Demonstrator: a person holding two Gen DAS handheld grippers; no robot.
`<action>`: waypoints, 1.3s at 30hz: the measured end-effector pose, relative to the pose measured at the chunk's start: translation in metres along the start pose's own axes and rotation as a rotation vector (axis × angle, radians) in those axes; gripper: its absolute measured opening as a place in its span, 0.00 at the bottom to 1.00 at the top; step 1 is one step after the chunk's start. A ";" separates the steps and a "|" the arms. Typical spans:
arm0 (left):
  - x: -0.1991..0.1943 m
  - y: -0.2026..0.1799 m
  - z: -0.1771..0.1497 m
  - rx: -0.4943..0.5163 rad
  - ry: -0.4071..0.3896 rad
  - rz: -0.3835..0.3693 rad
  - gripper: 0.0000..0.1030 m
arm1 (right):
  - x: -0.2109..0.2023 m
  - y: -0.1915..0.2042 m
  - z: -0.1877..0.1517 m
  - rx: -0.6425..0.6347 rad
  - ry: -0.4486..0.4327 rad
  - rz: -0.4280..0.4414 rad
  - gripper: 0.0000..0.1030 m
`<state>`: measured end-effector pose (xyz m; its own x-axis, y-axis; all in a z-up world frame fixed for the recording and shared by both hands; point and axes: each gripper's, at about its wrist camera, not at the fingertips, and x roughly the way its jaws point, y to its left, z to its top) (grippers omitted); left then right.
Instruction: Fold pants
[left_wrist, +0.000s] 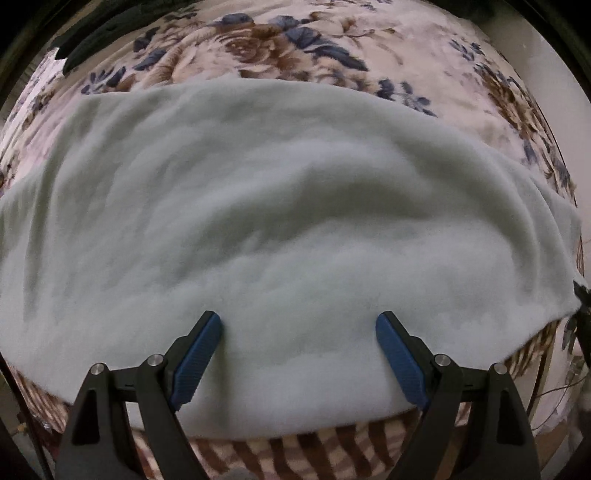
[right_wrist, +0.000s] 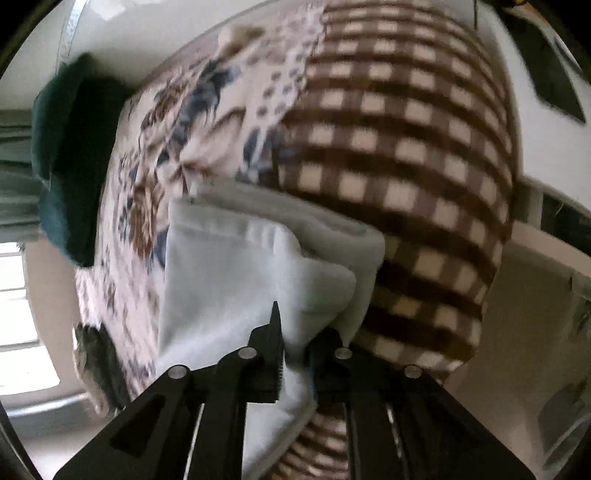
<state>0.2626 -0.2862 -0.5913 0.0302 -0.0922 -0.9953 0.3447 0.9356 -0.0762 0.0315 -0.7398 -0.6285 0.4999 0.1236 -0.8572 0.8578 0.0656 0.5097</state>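
Pale grey-green fleece pants (left_wrist: 258, 184) lie spread wide across a bed, with soft wrinkles. My left gripper (left_wrist: 298, 321) points straight down just over their near edge. Its blue pads (left_wrist: 199, 354) stand wide apart with nothing pinched between them. In the right wrist view the pants (right_wrist: 229, 266) appear as a folded bundle with layered edges. My right gripper (right_wrist: 297, 332) is shut on a bunched fold of them. The cloth rises between the two black fingers (right_wrist: 271, 332) and hides most of the right one.
A floral bedspread (left_wrist: 295, 44) covers the bed under the pants. A brown-and-cream checked blanket (right_wrist: 406, 129) lies beside them and shows at the near edge (left_wrist: 295, 454). A dark green cloth (right_wrist: 70, 147) sits at the bed's far side. White walls surround the bed.
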 end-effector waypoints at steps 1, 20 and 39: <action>0.005 0.001 0.002 -0.003 -0.004 0.002 0.87 | -0.003 -0.003 -0.002 0.004 -0.008 0.010 0.42; 0.033 -0.016 0.054 -0.059 0.028 0.041 1.00 | 0.059 -0.021 -0.007 0.015 -0.031 0.441 0.74; -0.055 0.053 0.055 -0.132 -0.070 0.035 1.00 | -0.074 0.140 -0.107 -0.410 -0.295 0.209 0.20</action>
<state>0.3310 -0.2503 -0.5377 0.1073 -0.0778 -0.9912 0.2156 0.9750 -0.0531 0.1016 -0.6335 -0.4857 0.7174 -0.1039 -0.6889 0.6495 0.4573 0.6074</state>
